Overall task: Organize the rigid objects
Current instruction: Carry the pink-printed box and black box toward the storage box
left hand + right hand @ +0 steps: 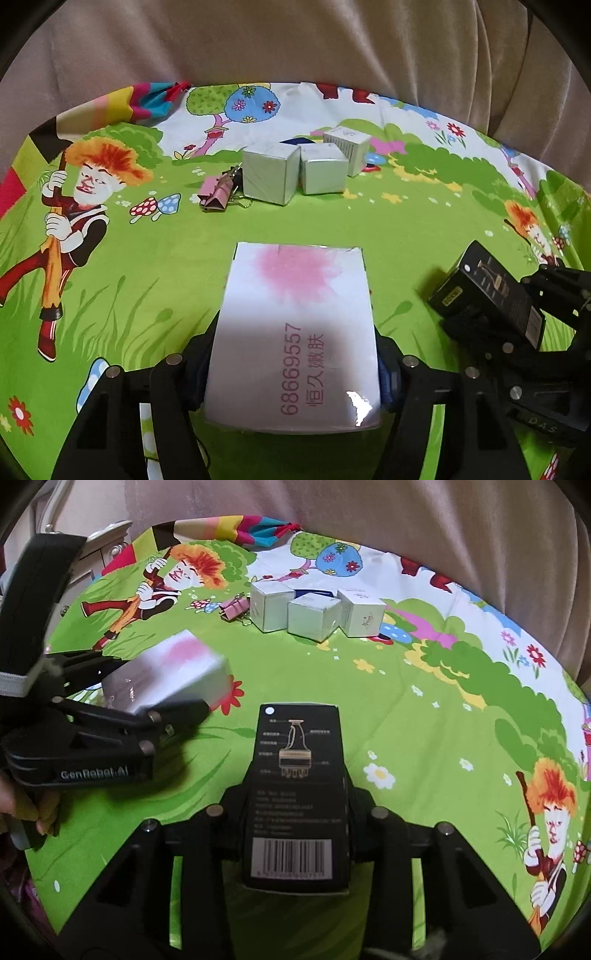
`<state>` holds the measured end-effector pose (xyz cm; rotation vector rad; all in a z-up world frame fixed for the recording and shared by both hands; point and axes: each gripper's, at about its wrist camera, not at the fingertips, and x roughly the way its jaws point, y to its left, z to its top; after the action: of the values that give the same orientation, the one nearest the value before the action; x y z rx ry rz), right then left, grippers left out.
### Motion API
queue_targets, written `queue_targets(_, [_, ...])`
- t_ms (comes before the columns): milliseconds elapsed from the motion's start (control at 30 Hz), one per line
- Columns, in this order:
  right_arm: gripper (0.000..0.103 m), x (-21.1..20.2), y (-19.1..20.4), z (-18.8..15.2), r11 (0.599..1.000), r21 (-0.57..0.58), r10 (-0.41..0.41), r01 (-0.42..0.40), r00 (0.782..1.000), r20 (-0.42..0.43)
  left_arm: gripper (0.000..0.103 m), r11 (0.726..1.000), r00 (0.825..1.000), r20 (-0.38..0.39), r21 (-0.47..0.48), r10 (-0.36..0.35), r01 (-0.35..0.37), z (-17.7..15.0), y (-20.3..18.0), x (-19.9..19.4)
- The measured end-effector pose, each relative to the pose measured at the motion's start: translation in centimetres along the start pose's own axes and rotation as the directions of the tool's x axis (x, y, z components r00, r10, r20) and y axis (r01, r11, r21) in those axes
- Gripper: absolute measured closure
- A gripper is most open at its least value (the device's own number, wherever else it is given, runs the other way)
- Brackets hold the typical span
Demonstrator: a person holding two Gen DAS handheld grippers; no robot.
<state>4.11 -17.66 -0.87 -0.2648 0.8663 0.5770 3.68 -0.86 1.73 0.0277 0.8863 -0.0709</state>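
Sitting clamped between left hand-held gripper [295, 369] fingers, white box [299, 332]

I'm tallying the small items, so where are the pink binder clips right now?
The pink binder clips lie on the green cartoon cloth at the far side, just left of the leftmost pale green box.

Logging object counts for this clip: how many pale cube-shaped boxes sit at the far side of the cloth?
3, in a cluster: left cube beside the pink binder clips, middle cube touching it, right cube slightly behind. A dark blue item behind them may hide more.
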Motion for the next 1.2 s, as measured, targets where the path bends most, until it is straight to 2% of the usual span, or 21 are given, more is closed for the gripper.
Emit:
queue_targets(167, [0.061, -2.2, 1.2, -2.4, 0.995, 0.074, -0.068, 0.068, 0.998, -0.004, 0.037, 0.999, 0.999, 0.001, 0.003, -0.039, 0.039, -3.0, -1.0, -2.7])
queue_targets(267, [0.061, -5.6, 2.9, -4.7, 0.988, 0.111, -0.111, 0.103, 0.992, 0.064, 0.037, 0.993, 0.995, 0.037, -0.066, -0.091, 0.094, -6.0, -1.8, -5.7])
queue_targets(333, [0.061, -8.3, 3.6, -6.0, 0.984, 0.144, -0.124, 0.105, 0.984, 0.129, 0.037, 0.992, 0.989, 0.106, -0.055, -0.107, 0.113, -7.4, -3.0, -8.5])
queue_targets(367, [0.061, -10.1, 4.0, -6.5, 0.98, 0.156, -0.147, 0.12, 0.973, 0.179, 0.037, 0.993, 0.983, 0.153, -0.043, -0.105, 0.112, -7.8, -3.3, -10.0])
queue_targets(400, [0.061, -11.8, 4.2, -6.7, 0.977, 0.17, -0.169, 0.131, 0.959, 0.229, 0.037, 0.993, 0.967, 0.234, -0.025, -0.104, 0.113, -8.0, -3.8, -12.5])
queue_targets(467, [0.061, -15.2, 4.3, -6.9, 0.965, 0.216, -0.212, 0.147, 0.922, 0.324, 0.037, 0.995, 0.928, 0.36, -0.006, -0.095, 0.104, -8.0, -4.0, -16.2])
queue_targets(500, [0.061, -17.8, 4.2, -7.0, 0.956, 0.252, -0.242, 0.149, 0.885, 0.397, 0.037, 0.995, 0.901, 0.425, -0.002, -0.089, 0.099, -7.8, -4.0, -18.2])
queue_targets(533, [0.061, -19.3, 4.4, -7.0, 0.953, 0.267, -0.257, 0.147, 0.859, 0.444, 0.036, 0.995, 0.865, 0.493, 0.001, -0.088, 0.1, -7.6, -3.9, -20.4])
queue_targets(633, [0.061, -24.2, 5.2, -6.9, 0.938, 0.302, -0.322, 0.172, 0.753, 0.574, 0.036, 0.995, 0.783, 0.618, -0.006, -0.076, 0.102, -7.4, -3.4, -24.8])
queue_targets(667, [0.061, -25.2, 5.4, -6.9, 0.935, 0.31, -0.334, 0.173, 0.725, 0.602, 0.036, 0.995, 0.76, 0.646, -0.01, -0.073, 0.104, -7.6, -3.3, -25.9])
queue_targets(733, [0.061, -27.1, 6.3, -7.1, 0.926, 0.327, -0.365, 0.188, 0.663, 0.654, 0.036, 0.994, 0.722, 0.689, -0.019, -0.067, 0.11, -8.1, -2.9, -27.5])
queue_targets(800, [0.061, -28.5, 7.5, -7.5, 0.921, 0.334, -0.385, 0.201, 0.609, 0.694, 0.036, 0.993, 0.696, 0.716, -0.024, -0.064, 0.116, -8.6, -2.7, -28.6])
queue_targets(833, [0.061, -28.9, 7.8, -7.7, 0.921, 0.332, -0.385, 0.202, 0.595, 0.705, 0.036, 0.993, 0.682, 0.729, -0.029, -0.06, 0.118, -9.0, -2.4, -29.1])
queue_targets(900, [0.06, -29.3, 9.0, -8.0, 0.927, 0.319, -0.373, 0.198, 0.584, 0.721, 0.036, 0.992, 0.669, 0.741, -0.029, -0.061, 0.123, -9.4, -2.1, -29.5])
queue_targets(967, [0.061, -29.5, 10.0, -7.9, 0.936, 0.292, -0.351, 0.197, 0.591, 0.726, 0.036, 0.991, 0.66, 0.749, -0.035, -0.06, 0.129, -9.9, -1.4, -30.4])
queue_targets(1200, [0.061, -30.1, 13.3, -7.4, 0.958, 0.212, -0.287, 0.196, 0.59, 0.754, 0.036, 0.99, 0.645, 0.764, -0.085, -0.008, 0.113, -12.3, 0.9, -32.2])
